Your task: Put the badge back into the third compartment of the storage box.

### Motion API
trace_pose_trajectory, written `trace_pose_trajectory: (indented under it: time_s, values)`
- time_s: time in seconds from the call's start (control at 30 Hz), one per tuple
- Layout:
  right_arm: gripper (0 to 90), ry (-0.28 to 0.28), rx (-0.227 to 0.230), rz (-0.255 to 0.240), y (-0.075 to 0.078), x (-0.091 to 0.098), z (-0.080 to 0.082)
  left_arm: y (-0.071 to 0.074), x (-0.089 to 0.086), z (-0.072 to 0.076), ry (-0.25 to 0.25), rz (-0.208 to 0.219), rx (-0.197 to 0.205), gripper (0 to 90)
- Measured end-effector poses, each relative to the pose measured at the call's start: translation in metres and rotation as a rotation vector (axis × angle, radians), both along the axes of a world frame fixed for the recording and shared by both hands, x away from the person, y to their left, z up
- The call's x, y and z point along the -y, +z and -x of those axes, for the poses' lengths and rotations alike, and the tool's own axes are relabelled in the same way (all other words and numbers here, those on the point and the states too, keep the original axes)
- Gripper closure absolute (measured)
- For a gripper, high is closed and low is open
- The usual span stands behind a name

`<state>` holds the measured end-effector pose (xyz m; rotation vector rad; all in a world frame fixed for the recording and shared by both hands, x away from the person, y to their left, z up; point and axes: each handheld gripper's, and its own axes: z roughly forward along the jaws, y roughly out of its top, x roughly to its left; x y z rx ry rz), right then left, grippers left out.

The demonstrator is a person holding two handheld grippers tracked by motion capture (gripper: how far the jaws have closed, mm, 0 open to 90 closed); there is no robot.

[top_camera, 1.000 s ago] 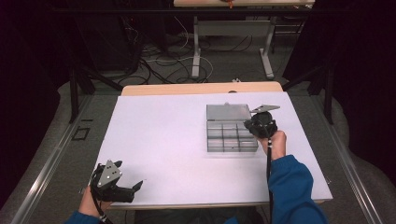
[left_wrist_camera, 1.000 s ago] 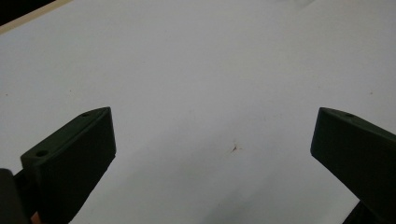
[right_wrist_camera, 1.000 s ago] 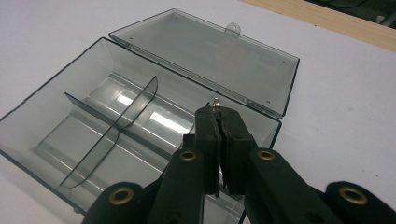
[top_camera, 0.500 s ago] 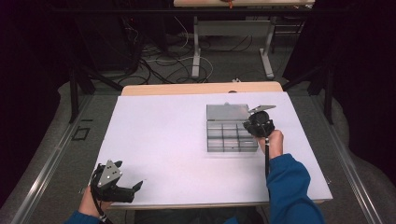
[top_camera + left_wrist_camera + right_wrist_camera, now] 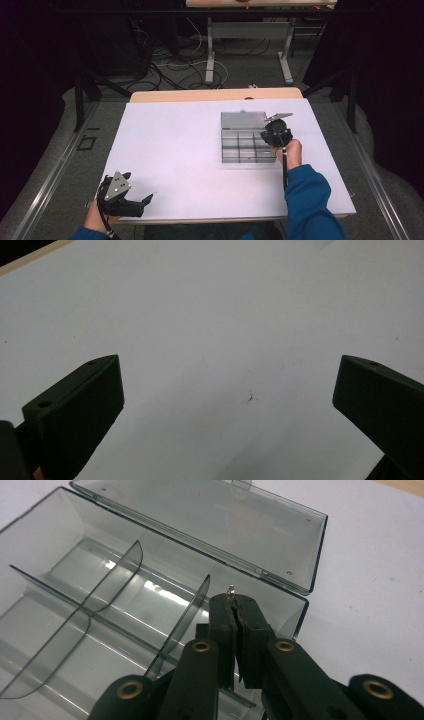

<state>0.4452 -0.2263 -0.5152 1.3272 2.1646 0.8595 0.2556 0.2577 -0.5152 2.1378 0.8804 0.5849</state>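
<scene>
A clear grey compartment box (image 5: 240,148) lies open on the white table, its lid (image 5: 243,120) folded back on the far side. My right gripper (image 5: 276,135) hovers over the box's right end. In the right gripper view the right gripper (image 5: 234,602) is shut on a tiny metal piece (image 5: 231,587) that pokes out past the tips, above the rightmost compartment of the box (image 5: 60,570) and just in front of the lid (image 5: 210,515). My left gripper (image 5: 137,187) rests near the table's front left corner, where the left gripper (image 5: 230,365) stands open over bare tabletop.
The white table (image 5: 175,150) has a wooden strip (image 5: 215,94) along its far edge. Cables and another table's legs (image 5: 210,55) lie on the floor beyond. A small reddish speck (image 5: 250,398) marks the tabletop between the left jaws.
The right hand has edged very slightly left over the box, its jaws still shut. The left hand has stayed put.
</scene>
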Motion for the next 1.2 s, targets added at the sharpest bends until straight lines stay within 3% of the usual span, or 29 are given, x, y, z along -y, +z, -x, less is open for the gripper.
trace_pose_trajectory:
  time_s: [0.5,1.03,1.2]
  values:
    - [87.7,-0.005,-0.021,0.024,-0.009,-0.002,-0.002,0.000,0.001,0.000,0.000,-0.004,0.002,0.3]
    - [87.5,-0.004,-0.021,0.091,-0.018,-0.008,-0.003,0.000,0.000,0.000,-0.006,-0.001,0.004,0.3]
    - [85.2,0.006,-0.030,0.081,-0.017,-0.009,-0.003,0.000,0.000,0.000,-0.006,0.000,0.005,0.3]
